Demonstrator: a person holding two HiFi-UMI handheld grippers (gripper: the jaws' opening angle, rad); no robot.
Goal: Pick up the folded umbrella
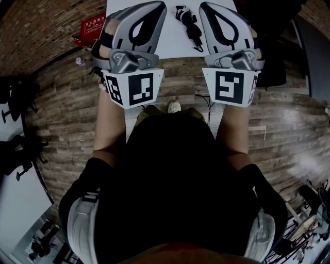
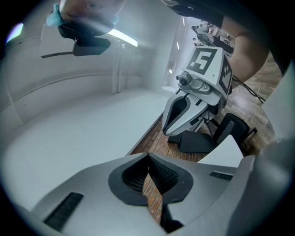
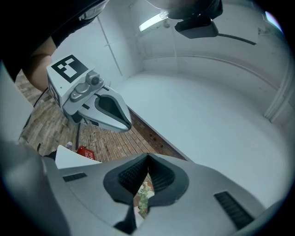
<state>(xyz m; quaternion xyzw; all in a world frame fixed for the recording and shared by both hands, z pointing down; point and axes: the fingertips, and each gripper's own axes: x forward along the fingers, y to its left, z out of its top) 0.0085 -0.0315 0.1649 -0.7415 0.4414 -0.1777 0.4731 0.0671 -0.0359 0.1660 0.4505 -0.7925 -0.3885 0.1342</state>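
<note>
Two hand-held grippers, thrust forward side by side on bare forearms (image 1: 105, 129), roughly level and parallel, wrists unbent.

- Left gripper (image 1: 149, 10): jaws pressed together at the tips. Nothing between the ribbed pads, only floor planks visible through the slit behind them.
- Right gripper (image 1: 216, 10): jaws likewise pressed together, empty.
- One marker cube (image 1: 133, 87) at the rear of each, turned up toward the head camera.

One folded umbrella (image 1: 190, 26), black, lying on the white table (image 1: 172, 44) in the gap between the grippers. To the right of the left gripper, to the left of the right one and nearer to it, alongside the jaws rather than ahead of them.

Head view only: umbrella, table top, a shoe (image 1: 174, 106) just behind the cubes.
Left gripper view only: a black chair base (image 2: 203, 140) on the floor beyond the right gripper.
Right gripper view only: a strip of brick (image 3: 152, 133) at the foot of the wall beyond the left gripper.
Both gripper views: pale wall ahead, one table corner, the other gripper alongside. Umbrella in neither.

Near table edge under the rear of both grippers, cubes overhanging the wooden floor (image 1: 289, 118). Red box (image 1: 92, 28) outside the left gripper, off the table's side edge. Open floor to the outside of the right gripper.
</note>
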